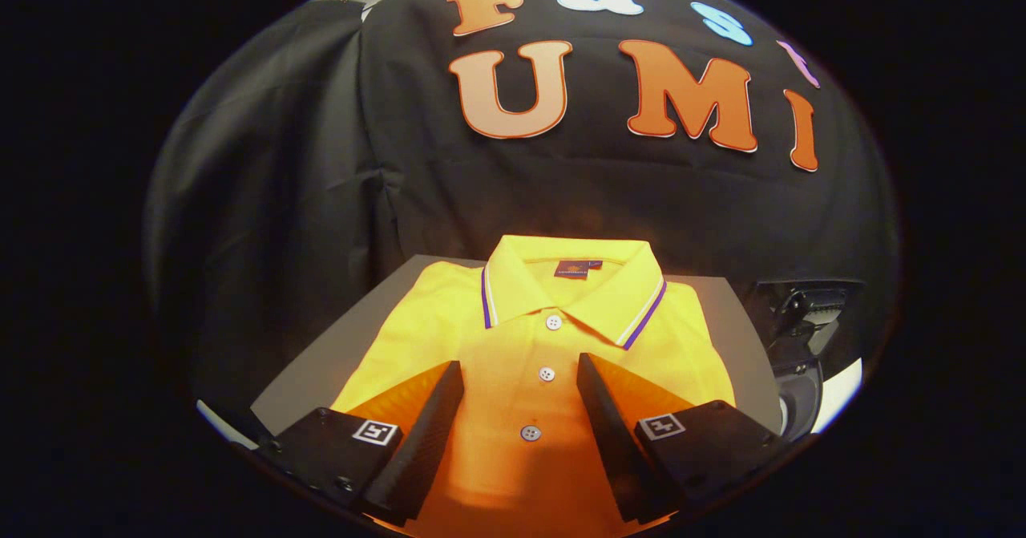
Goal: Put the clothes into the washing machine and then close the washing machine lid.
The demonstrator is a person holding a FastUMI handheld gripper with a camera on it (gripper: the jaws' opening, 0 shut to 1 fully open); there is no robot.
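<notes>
A folded yellow polo shirt (553, 337) with a collar edged in purple and white stripes lies flat on the grey worktop (321, 362), its collar turned toward the black cloth wall (321, 161) of the booth. The placket runs straight down the middle of the shirt, and three small white buttons (547, 374) sit on it in a row, one below the collar, one in the middle, one lower down. A small dark label (571, 269) is sewn inside the neck.

The tool (519, 378) hangs over the lower part of the shirt with its two fingers (437, 426) spread wide apart. The button placket shows in the gap between them, and the middle button lies about halfway between the two tips. The fingers grip nothing. I cannot tell whether their tips touch the fabric or stay just above it. Each finger carries a small square marker (375, 432) with a black and white pattern on its base.

To the right of the shirt, past the edge of the worktop, stands a dark object (801, 313) with a round opening below it; it is too dim and too much cut off for me to say what it is. A pale surface (838, 394) shows beside it.
</notes>
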